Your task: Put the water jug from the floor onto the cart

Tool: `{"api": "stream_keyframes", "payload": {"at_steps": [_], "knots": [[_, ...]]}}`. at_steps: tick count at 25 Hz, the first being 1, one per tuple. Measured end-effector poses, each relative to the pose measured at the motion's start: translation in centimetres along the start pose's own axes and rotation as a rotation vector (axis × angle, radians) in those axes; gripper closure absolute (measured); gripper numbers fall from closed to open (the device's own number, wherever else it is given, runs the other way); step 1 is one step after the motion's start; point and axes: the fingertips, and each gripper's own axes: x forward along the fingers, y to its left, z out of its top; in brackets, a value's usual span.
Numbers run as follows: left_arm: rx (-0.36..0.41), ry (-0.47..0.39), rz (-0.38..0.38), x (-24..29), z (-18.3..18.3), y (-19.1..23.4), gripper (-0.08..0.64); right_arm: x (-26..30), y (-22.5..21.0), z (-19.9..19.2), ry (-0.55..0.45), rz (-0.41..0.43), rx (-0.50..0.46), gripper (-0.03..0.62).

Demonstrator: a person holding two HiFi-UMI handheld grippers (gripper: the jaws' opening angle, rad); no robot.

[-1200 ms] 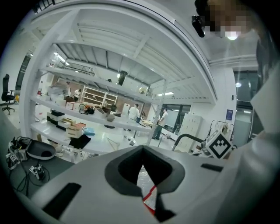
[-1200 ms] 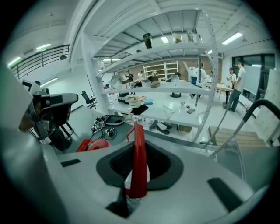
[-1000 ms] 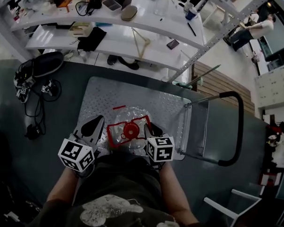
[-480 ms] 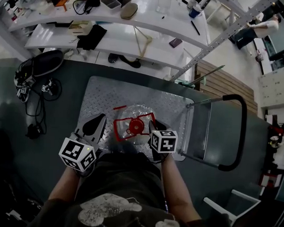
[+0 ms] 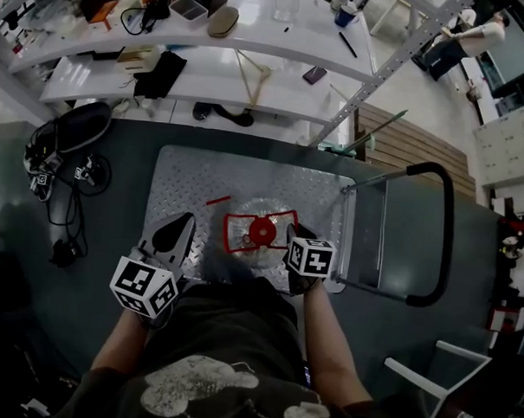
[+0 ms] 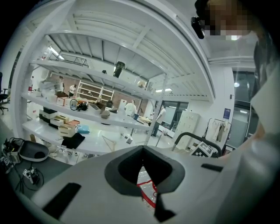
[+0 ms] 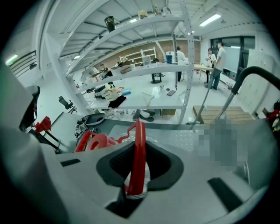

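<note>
Your head view looks steeply down from overhead onto the cart [image 5: 194,170]. Left gripper view sits right behind its jaws, facing near-level at the shelves [image 6: 87,111]. Right gripper view tilts down, tight on the jug handle [image 7: 139,148]. All share cart, shelves.

1. The left gripper [image 5: 173,235] points forward, tilted slightly down, with its jaws together and nothing between them.
2. The right gripper [image 5: 292,241] tilts steeply down, jaws clamped on a red handle [image 7: 139,148].
3. The bare left forearm [image 5: 117,345] and right forearm [image 5: 329,358] both reach forward.
</note>
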Motion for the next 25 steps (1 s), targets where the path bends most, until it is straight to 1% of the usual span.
{"api": "stream_keyframes", "payload": {"at_steps": [5, 9, 13, 15, 18, 21, 23, 25], "knots": [[0.017, -0.001, -0.034, 0.4, 0.0, -0.7, 0.551, -0.5, -3.2, -0.7, -0.015, -0.086, 0.030, 0.546], [0.022, 0.001, -0.057, 0.5, 0.0, -0.9, 0.552, -0.4, -4.9, -1.3, -0.040, -0.096, 0.082, 0.546], [0.049, 0.011, -0.082, 0.7, -0.2, -1.2, 0.551, -0.6, -6.6, -1.7, -0.056, -0.171, 0.086, 0.546], [0.059, 0.019, -0.094, 0.8, -0.1, -1.2, 0.551, -0.7, -6.8, -2.1, -0.060, -0.176, 0.122, 0.546], [0.039, 0.018, -0.103, 1.4, -0.2, -0.9, 0.551, -0.9, -6.9, -2.1, -0.081, -0.180, 0.146, 0.546], [0.055, 0.015, -0.110, 1.7, -0.4, -0.8, 0.552, -1.4, -6.6, -1.5, -0.125, -0.171, 0.134, 0.538], [0.070, 0.019, -0.118, 1.8, -0.6, -0.9, 0.551, -2.1, -6.4, -1.1, -0.148, -0.177, 0.111, 0.517], [0.067, 0.025, -0.135, 2.2, -0.7, -1.2, 0.551, -3.0, -6.3, -0.6, -0.168, -0.181, 0.085, 0.498]]}}
